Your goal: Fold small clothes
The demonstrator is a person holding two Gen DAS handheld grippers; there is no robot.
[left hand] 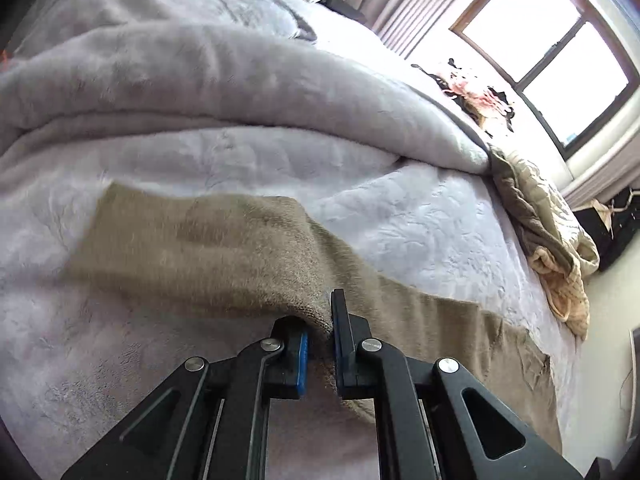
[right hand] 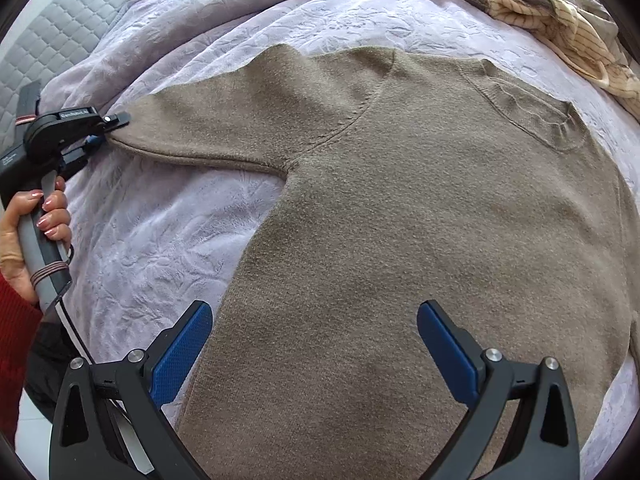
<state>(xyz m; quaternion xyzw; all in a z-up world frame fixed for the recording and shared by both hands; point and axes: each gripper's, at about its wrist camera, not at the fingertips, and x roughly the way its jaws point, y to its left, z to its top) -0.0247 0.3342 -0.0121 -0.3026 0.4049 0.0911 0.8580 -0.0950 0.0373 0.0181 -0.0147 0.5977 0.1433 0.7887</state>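
Observation:
A taupe knit sweater (right hand: 420, 216) lies flat on a lavender bedspread (right hand: 160, 240), neck toward the upper right. Its left sleeve (right hand: 208, 120) stretches out to the left. My left gripper (left hand: 320, 332) is shut on the sleeve's cuff (left hand: 316, 316); it also shows in the right wrist view (right hand: 108, 130), held by a hand at the far left. In the left wrist view the sleeve (left hand: 192, 248) is blurred. My right gripper (right hand: 316, 340) is open wide and empty, hovering over the sweater's lower body.
A heap of other clothes, olive and cream striped (right hand: 560, 12), lies at the bed's far right edge (left hand: 548, 216). A bunched grey blanket (left hand: 200, 80) lies across the bed. A window (left hand: 552, 40) and curtains stand beyond. A quilted headboard (right hand: 60, 32) is at left.

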